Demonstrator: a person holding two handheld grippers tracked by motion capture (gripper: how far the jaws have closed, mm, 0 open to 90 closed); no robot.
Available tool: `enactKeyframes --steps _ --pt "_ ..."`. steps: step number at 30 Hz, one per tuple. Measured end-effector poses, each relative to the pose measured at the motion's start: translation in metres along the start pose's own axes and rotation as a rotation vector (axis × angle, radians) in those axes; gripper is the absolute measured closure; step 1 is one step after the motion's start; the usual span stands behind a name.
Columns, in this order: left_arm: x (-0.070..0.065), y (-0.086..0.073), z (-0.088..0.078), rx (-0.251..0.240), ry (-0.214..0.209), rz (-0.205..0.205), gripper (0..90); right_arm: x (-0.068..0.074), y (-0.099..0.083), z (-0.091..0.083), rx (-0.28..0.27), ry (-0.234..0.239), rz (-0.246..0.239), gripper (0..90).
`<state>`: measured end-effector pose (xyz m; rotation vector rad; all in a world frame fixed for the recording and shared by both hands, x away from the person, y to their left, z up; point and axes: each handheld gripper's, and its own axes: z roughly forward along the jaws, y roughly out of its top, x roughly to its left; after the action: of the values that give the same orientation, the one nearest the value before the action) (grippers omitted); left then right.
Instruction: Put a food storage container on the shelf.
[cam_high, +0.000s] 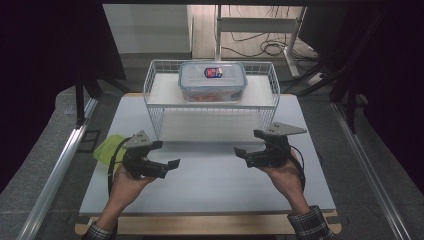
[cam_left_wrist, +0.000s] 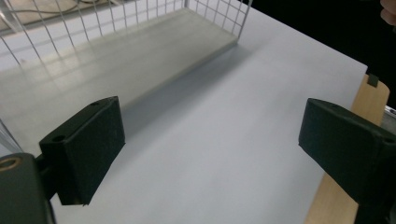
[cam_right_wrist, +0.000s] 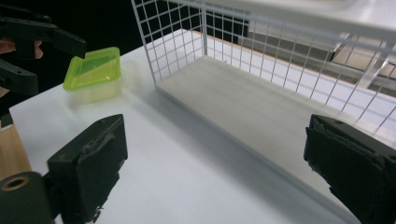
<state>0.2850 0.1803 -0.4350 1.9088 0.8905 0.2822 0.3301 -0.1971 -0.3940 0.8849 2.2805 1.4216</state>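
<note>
High view: left gripper (cam_high: 167, 165) and right gripper (cam_high: 245, 152) hover over the white counter (cam_high: 210, 185) just in front of the wire rack (cam_high: 155, 107), jaws of both spread wide and empty, tips aimed at each other. Clear lidded box (cam_high: 213, 81) sits on the rack's top shelf, behind and above both grippers, long axis running across the rack; roughly centred, neither hand clearly nearer. Green container (cam_high: 106, 147) lies at the counter's left edge, left of the rack and just beside the left hand.
Left gripper view: jaws wide apart, nothing between, rack's lower shelf (cam_left_wrist: 121, 60) ahead-left.
Right gripper view: jaws wide apart, empty; rack (cam_right_wrist: 187, 32) ahead, green container (cam_right_wrist: 93, 72) left of the rack, near the left gripper (cam_right_wrist: 56, 58)
</note>
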Motion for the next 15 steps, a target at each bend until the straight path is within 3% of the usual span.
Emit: enactKeyframes --steps 4,8,12,15 --pt "-0.004 -0.015 0.002 0.02 -0.014 0.0 4.4 0.004 -0.013 -0.003 -0.003 -0.007 0.0 3.9" --pt "-0.009 -0.028 0.002 0.028 -0.052 -0.02 3.9 0.007 -0.027 -0.006 -0.001 0.026 0.022 1.5" --pt "-0.018 -0.038 0.002 0.039 -0.025 0.022 2.4 0.011 -0.041 -0.007 0.021 0.024 0.023 1.3" --pt "-0.02 -0.046 0.002 0.03 -0.06 0.029 3.2 0.014 -0.051 -0.007 0.031 0.019 0.025 1.4"
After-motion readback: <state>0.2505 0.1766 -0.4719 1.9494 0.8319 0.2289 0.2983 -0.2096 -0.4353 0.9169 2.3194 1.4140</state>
